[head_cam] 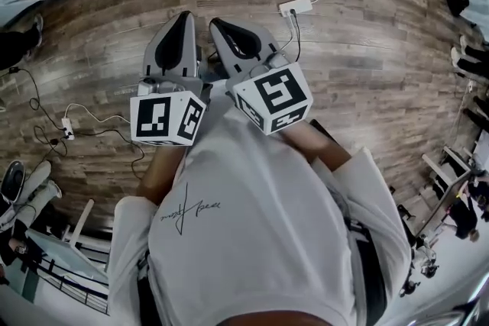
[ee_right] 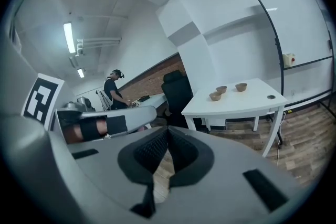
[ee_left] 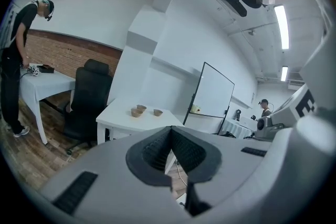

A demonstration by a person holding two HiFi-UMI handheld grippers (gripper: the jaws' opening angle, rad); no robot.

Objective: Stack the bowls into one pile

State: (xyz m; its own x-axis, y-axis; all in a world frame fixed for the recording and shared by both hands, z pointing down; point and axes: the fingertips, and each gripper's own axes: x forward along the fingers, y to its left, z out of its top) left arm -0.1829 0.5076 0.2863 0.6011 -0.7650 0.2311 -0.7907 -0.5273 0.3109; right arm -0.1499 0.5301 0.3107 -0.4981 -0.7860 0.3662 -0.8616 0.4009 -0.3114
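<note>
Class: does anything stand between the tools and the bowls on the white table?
Nothing visible does. Open wooden floor separates the left tool and right tool from the white table holding three small brown bowls; the black office chair stands beside it.

Bowls [ee_right: 215, 96] seemingly tan, table [ee_right: 247, 101] white, floor [head_cam: 367, 50] brown wood-grain.

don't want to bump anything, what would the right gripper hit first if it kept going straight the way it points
Nothing close. The right gripper, fingers shut and empty, aims roughly at the black office chair just left of the white table; it would probably meet that first, though depth is unclear.
</note>
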